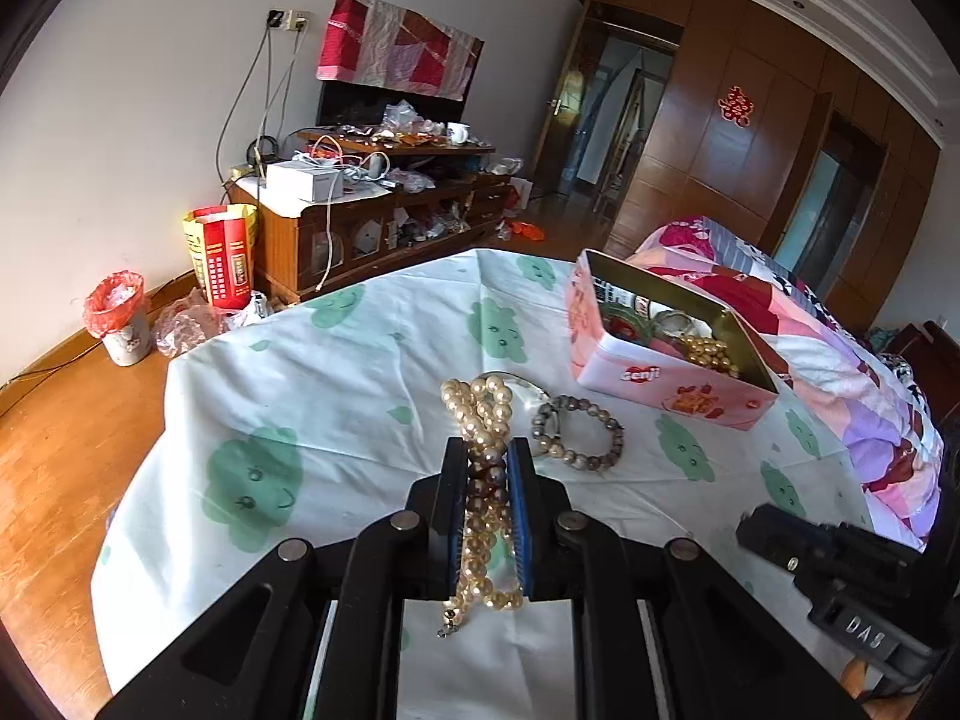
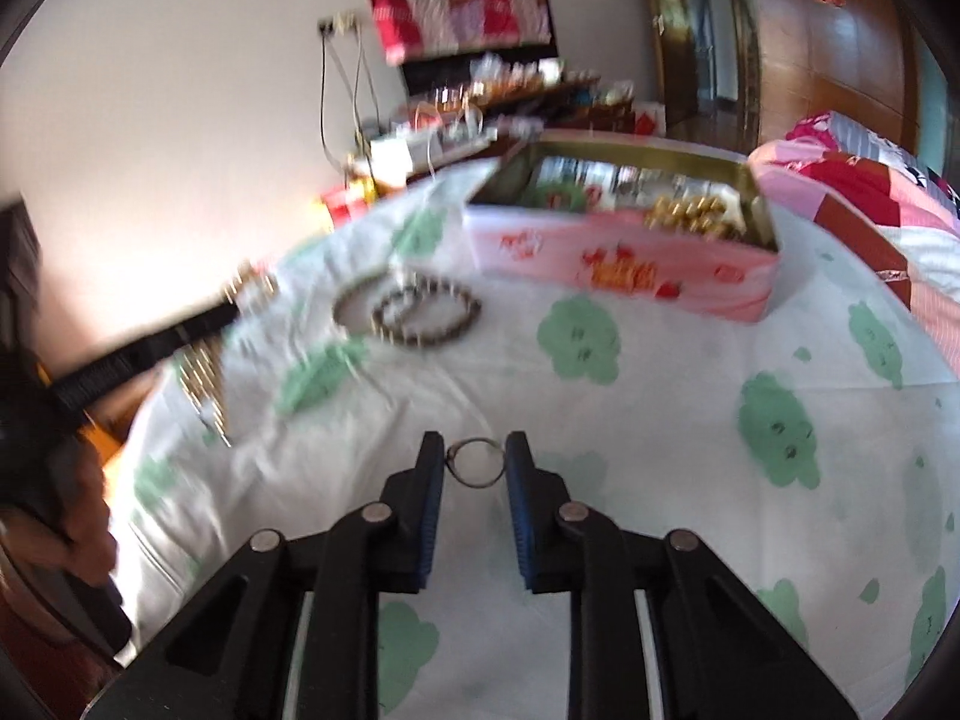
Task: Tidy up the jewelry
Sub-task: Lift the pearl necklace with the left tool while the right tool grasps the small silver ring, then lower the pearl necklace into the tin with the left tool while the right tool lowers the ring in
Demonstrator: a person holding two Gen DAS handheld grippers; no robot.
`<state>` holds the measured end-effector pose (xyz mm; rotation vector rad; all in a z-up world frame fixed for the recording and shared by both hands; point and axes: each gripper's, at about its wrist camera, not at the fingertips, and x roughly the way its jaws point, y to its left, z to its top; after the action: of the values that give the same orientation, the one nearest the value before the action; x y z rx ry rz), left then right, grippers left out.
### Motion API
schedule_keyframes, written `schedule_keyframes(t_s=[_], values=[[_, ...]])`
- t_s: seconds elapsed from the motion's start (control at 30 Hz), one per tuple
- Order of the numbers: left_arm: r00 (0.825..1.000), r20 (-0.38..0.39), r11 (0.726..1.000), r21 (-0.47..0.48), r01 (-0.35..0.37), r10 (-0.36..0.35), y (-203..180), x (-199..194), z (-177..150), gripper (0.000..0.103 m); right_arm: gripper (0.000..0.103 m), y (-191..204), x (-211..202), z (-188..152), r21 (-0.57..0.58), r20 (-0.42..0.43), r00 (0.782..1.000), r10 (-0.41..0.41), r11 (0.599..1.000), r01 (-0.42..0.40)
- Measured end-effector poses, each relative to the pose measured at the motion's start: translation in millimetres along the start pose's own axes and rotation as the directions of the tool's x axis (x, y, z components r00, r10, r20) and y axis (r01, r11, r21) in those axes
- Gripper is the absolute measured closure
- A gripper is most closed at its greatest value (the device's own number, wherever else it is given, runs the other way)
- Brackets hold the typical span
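The task was about half done, as far as one could judge. The pink tin (image 1: 672, 384) stood open on the bench (image 1: 360, 372), at 2 o'clock from the left tongs (image 1: 487, 456), and it already held gold beads (image 1: 711, 351), something green and some other pieces that were too small to name.

The left tongs were narrow and clamped on a pearl necklace (image 1: 480, 420). The strand ran between the two pads, its far loops lay beyond the tips and its clasp end hung down at 6 o'clock. Whether the far loops touched the cloth I could not tell.

The right tongs (image 2: 475, 468) were half closed with a thin ring (image 2: 474, 463) between the tips. The ring seemed to touch both pads, so it was probably gripped, although that view was blurred by motion. From there the tin (image 2: 624, 264) was at 1 o'clock.

Two things were left on the bench: a grey bead bracelet (image 1: 585, 432) just beside the pearls, at 1 o'clock from the left tongs, and a thin bangle (image 1: 522, 384) partly under them. In my opinion, the necklace and the ring had to go into the tin next, then these two.
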<state>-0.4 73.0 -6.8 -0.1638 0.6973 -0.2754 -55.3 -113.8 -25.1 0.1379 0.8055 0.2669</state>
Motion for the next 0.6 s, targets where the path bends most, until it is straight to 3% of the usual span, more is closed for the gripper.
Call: schedule_keyframes(t_s=[0.13,0.4,0.6], values=[[0.999,0.007,0.999,0.03,0.034,-0.034,-11.5,1.5,-0.6,0.091,0.079,-3.7,-12.0,6.5,0.019,0.075,0.997,-0.019,1.0,0.017],[1.0,0.008,0.993,0.118,0.025,-0.026,-42.7,10.4,6.0,0.09,0.079,-18.9,-19.2,13.0,0.068,0.133,0.988,-0.076,0.995,0.068],[0.996,0.028,0.986,0.145,0.076,-0.081,-59.5,13.9,13.8,0.09,0.079,-33.4,-27.8,23.9,0.104,0.182,0.978,-0.105,0.991,0.087]])
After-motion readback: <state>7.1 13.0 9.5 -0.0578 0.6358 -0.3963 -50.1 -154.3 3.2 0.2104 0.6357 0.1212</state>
